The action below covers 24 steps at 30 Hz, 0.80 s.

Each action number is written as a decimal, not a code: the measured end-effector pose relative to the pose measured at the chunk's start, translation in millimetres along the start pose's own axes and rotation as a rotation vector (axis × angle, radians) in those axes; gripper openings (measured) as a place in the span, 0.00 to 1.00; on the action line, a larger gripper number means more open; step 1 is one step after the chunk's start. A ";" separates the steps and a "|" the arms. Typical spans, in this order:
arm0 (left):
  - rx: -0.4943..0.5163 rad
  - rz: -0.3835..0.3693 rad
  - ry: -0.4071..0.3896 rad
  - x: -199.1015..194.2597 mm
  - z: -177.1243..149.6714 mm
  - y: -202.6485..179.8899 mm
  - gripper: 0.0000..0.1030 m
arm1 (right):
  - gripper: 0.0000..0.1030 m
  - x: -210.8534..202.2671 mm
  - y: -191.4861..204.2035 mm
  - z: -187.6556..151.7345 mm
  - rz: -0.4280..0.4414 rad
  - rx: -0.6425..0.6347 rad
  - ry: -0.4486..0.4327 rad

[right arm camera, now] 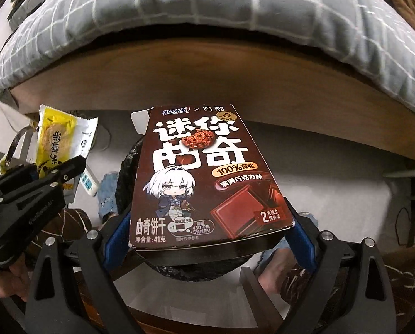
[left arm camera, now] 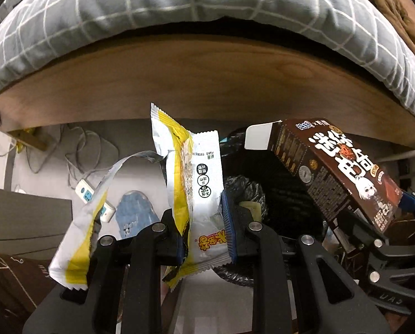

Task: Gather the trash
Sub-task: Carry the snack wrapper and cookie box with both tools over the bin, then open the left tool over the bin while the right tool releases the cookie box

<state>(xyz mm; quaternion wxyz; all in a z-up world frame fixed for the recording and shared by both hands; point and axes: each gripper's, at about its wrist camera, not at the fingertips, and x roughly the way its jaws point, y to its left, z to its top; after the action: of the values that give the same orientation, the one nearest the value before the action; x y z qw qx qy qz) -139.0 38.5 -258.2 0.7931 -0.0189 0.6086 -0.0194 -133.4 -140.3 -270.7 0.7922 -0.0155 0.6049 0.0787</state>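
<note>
Below the bed frame [left arm camera: 207, 83], above a black trash bag [left arm camera: 243, 186], both grippers point steeply down. Left gripper [left arm camera: 204, 231]: jaws nearly closed, pinching a yellow-and-white snack wrapper [left arm camera: 204, 172]; a second wrapper [left arm camera: 79, 236] hangs at its left. Right gripper [right arm camera: 210, 231]: jaws spread wide, clamped on the sides of a brown cookie box [right arm camera: 202, 172], over the bag's mouth.

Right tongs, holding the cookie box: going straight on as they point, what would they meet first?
Probably the black trash bag directly below the cookie box in the right tongs; depth is unclear.
</note>
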 end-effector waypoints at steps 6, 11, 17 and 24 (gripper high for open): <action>-0.007 -0.008 0.017 3.9 0.7 -2.7 0.21 | 0.93 3.7 5.2 1.2 -0.028 -0.021 -0.002; 0.035 -0.026 0.020 10.9 3.3 -16.5 0.21 | 0.93 -4.4 -11.2 1.6 -0.066 0.018 -0.032; 0.089 -0.060 0.020 11.9 7.1 -46.7 0.21 | 0.93 -18.5 -50.4 -2.6 -0.113 0.082 -0.051; 0.149 -0.089 0.029 11.8 9.2 -86.7 0.21 | 0.93 -20.5 -85.3 -17.2 -0.142 0.149 -0.041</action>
<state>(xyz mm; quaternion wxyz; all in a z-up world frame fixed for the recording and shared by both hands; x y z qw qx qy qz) -127.8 -48.6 -262.6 0.7817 0.0134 0.6154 -0.1004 -142.8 -228.7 -261.6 0.8070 0.0023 0.5901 -0.0227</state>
